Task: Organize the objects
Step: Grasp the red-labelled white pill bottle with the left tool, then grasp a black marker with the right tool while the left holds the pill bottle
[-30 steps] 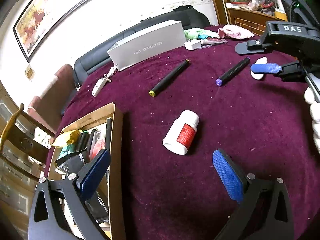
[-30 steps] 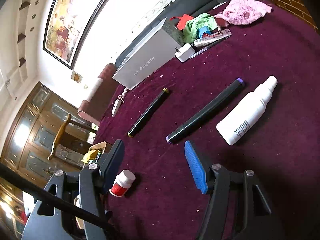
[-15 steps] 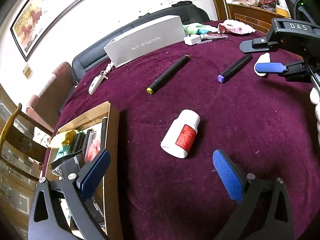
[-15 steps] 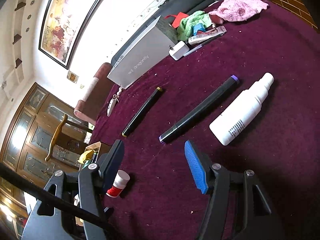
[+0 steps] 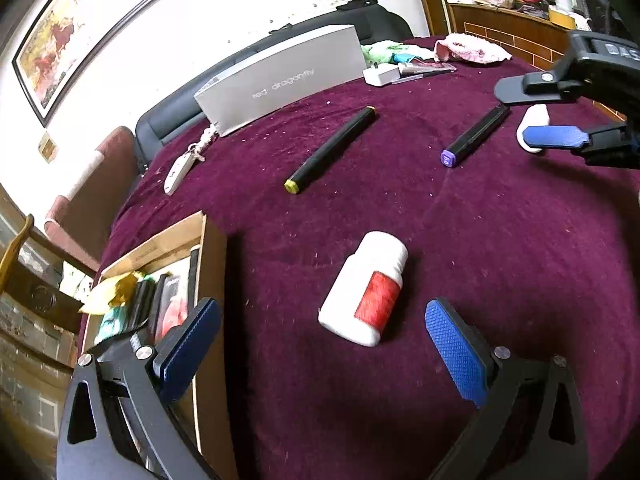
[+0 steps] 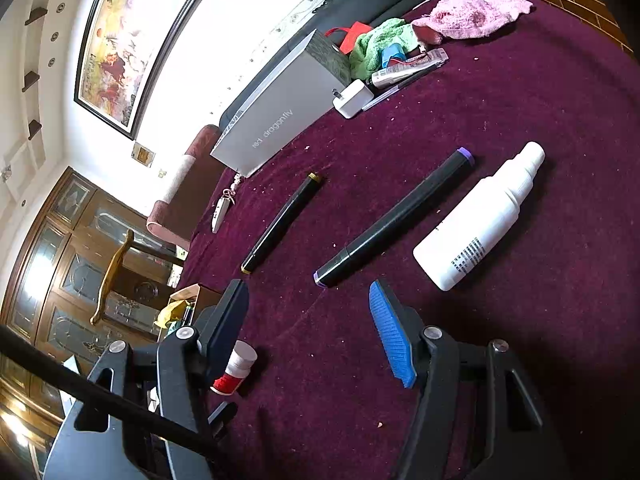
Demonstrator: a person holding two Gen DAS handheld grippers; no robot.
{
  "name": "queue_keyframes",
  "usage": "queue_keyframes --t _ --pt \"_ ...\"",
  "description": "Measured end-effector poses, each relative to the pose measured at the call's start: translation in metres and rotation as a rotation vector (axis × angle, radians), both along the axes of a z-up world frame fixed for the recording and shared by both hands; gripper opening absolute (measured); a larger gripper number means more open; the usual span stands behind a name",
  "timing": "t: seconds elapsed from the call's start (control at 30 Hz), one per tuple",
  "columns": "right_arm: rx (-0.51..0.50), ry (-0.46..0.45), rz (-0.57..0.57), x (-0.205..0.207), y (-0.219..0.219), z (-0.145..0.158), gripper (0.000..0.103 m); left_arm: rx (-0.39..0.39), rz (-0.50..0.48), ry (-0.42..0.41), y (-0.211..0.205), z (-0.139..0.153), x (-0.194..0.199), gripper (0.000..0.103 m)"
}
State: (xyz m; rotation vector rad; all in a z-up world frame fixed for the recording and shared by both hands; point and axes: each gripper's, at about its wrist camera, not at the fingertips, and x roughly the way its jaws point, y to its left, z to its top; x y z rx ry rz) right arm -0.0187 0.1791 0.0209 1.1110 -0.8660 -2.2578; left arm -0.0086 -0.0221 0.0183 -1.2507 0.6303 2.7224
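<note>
Left wrist: left tongs [image 5: 320,344] parted above pill bottle [image 5: 365,287], cardboard box [image 5: 211,280] edge beside.

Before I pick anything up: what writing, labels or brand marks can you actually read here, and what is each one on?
"red dragonfly": on the side of the long grey box.
"DAS": raised letters on the right claw's body, cut off by the frame edge.
White spray bottle: black print, too small to read.
Pill bottle: red label, blurred.
Purple-capped marker: end-cap mark, unreadable.

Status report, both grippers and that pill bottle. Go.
Left gripper open, empty, over pill bottle lying on its side. Right gripper open, empty, near purple-capped marker. Nothing blocking.
</note>
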Motion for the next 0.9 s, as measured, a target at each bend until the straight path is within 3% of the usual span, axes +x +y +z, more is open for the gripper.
queue_keyframes --t 0.03,0.07,0.1,0.17,0.33,0.6,0.8,0.9 --pt "0.002 0.001 -0.003 0.000 0.000 0.000 0.062 0.016 -0.010 -0.010 0.000 -0.002 -0.005 0.093" --pt "0.003 0.002 -0.007 0.000 0.001 0.000 0.062 0.041 -0.023 -0.025 0.000 -0.004 -0.009 0.074" --pt "0.005 0.004 -0.011 0.000 0.002 0.001 0.062 0.078 -0.040 -0.057 0.000 -0.007 -0.015 0.045" --pt "0.012 0.008 -0.028 0.000 0.005 0.001 0.062 0.157 -0.065 -0.092 -0.001 -0.011 -0.020 0.029" --pt "0.006 0.004 -0.086 -0.001 0.018 -0.002 0.062 0.252 -0.060 -0.120 -0.010 -0.008 -0.019 0.029" --pt "0.012 0.016 -0.169 -0.002 0.028 0.010 0.062 0.307 -0.076 -0.040 -0.029 0.029 0.008 0.029" --pt "0.117 -0.094 -0.138 -0.026 0.001 0.010 0.062 0.364 -0.085 -0.005 -0.046 0.046 0.019 0.029" --pt "0.228 -0.140 -0.176 -0.038 -0.016 0.008 0.062 0.406 -0.068 0.002 -0.065 0.050 0.022 0.030"
